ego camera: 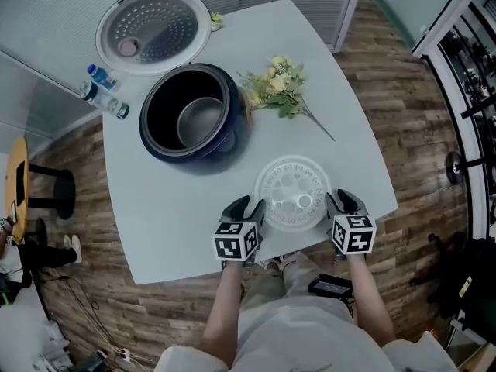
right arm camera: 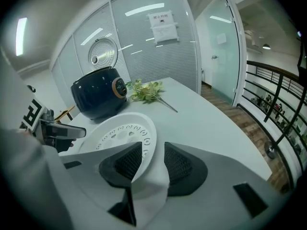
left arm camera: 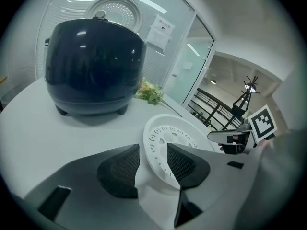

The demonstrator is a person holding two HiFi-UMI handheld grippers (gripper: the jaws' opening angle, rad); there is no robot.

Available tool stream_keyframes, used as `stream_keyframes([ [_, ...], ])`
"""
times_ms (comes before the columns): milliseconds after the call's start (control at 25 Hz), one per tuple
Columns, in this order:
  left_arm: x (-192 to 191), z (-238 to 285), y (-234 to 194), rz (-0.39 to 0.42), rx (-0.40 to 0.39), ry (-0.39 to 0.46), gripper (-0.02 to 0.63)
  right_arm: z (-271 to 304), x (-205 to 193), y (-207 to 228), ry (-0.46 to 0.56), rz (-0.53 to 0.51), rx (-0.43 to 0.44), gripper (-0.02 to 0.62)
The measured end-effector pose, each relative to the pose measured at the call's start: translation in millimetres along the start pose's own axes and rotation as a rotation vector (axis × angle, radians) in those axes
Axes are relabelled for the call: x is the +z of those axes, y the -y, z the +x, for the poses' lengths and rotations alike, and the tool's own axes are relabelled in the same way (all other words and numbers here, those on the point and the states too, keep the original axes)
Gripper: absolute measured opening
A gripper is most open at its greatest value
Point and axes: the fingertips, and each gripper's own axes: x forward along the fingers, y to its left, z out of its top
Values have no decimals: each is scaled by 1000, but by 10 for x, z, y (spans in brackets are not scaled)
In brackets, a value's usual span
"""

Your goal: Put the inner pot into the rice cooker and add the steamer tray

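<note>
The white perforated steamer tray (ego camera: 293, 192) lies flat on the table near its front edge. My left gripper (ego camera: 249, 206) is at the tray's left rim and my right gripper (ego camera: 341, 201) at its right rim. In the left gripper view the tray (left arm camera: 172, 138) has its rim between the open jaws of the left gripper (left arm camera: 153, 157), with a gap showing. In the right gripper view the right gripper (right arm camera: 153, 159) likewise straddles the tray (right arm camera: 120, 133) without pressing it. The dark blue rice cooker (ego camera: 225, 130) stands open farther back, with the metal inner pot (ego camera: 200, 122) inside it.
The cooker's round lid (ego camera: 153, 28) is swung up behind it. A bunch of artificial flowers (ego camera: 275, 84) lies to the cooker's right, and small bottles (ego camera: 101, 91) sit at the left edge of the pale table (ego camera: 170, 200). A stool (ego camera: 15, 184) stands on the floor at left.
</note>
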Motion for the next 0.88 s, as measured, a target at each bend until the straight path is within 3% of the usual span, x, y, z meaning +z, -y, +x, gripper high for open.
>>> stream_keyframes([
  [880,-89,307,-24,-72,65,-2,126,201,-64,-62,-10,68,113,123],
])
